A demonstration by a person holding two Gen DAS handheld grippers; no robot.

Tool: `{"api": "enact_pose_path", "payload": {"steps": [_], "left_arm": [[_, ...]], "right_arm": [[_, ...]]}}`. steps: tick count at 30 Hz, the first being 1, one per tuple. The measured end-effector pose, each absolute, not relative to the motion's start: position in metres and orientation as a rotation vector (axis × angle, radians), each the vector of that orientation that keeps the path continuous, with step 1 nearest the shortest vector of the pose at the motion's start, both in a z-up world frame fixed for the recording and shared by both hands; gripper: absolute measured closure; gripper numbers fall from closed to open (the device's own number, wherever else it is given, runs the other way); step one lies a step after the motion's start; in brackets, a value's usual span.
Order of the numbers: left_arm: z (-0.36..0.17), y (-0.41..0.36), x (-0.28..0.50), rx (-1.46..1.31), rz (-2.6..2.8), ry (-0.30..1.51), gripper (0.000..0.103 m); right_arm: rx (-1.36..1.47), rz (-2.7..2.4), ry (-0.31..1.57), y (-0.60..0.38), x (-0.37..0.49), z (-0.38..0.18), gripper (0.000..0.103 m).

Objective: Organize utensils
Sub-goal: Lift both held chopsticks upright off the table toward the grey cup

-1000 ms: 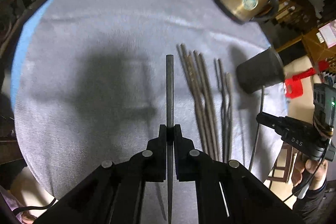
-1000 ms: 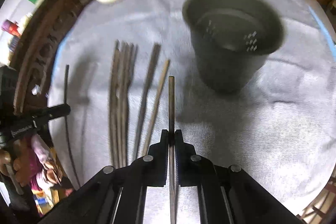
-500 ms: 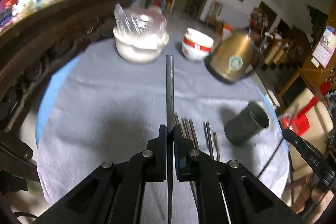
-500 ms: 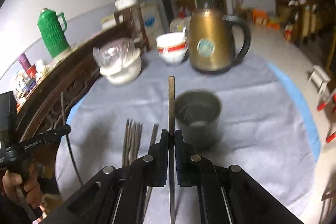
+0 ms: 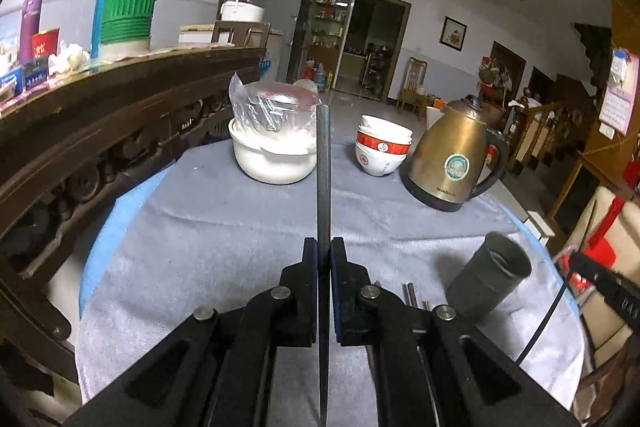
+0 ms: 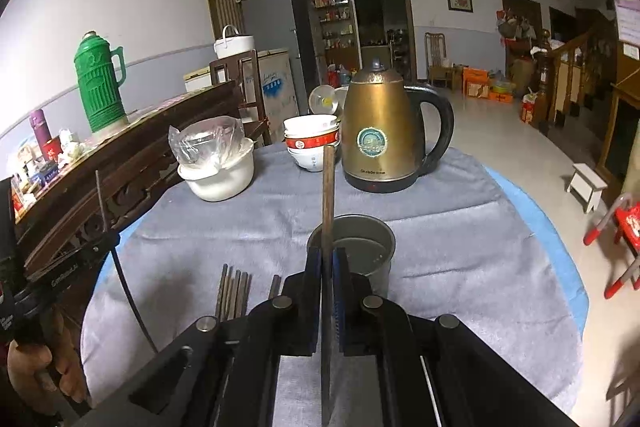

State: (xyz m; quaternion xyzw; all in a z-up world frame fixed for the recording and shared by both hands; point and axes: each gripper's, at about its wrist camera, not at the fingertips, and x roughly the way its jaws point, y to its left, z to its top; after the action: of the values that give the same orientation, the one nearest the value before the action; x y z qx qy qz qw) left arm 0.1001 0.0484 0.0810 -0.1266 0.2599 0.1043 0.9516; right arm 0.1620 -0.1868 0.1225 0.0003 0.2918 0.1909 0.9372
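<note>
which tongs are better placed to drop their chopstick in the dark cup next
Right. The right tongs hold their chopstick lined up with the dark cup, which sits just ahead of them. From the left tongs, that cup stands well off to the right.

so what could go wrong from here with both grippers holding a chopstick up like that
Each chopstick is pinched at one spot between narrow fingers, so it could pivot or slip during the tilt toward the holder.

The dark holder cup looks light and stands free on the cloth; a chopstick catching its rim might tip it.

The kettle and stacked bowls stand just behind the cup, so an overshooting tip could knock them.
</note>
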Motion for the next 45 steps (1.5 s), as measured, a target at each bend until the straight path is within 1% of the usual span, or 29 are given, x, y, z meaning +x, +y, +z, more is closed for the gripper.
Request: {"api": "enact_pose_path", "payload": {"steps": [10,18,38,45], "left_arm": [[0.089,0.044,0.055,-0.211,0.203,0.468,0.096],[0.094,0.047,0.024,-0.255,0.182,0.463,0.096],[0.092,0.040,-0.020,-0.272,0.161,0.459,0.096],[0.092,0.038,-0.022,-0.274,0.156,0.459,0.096]], "right_arm": [[-0.011,0.402,0.602,-0.190,0.146,0.122,0.097],[0.004,0.411,0.599,-0.198,0.126,0.124,0.097],[0.004,0.390,0.570,-0.219,0.064,0.126,0.097],[0.026,0.373,0.554,-0.228,0.058,0.125,0.097]]}}
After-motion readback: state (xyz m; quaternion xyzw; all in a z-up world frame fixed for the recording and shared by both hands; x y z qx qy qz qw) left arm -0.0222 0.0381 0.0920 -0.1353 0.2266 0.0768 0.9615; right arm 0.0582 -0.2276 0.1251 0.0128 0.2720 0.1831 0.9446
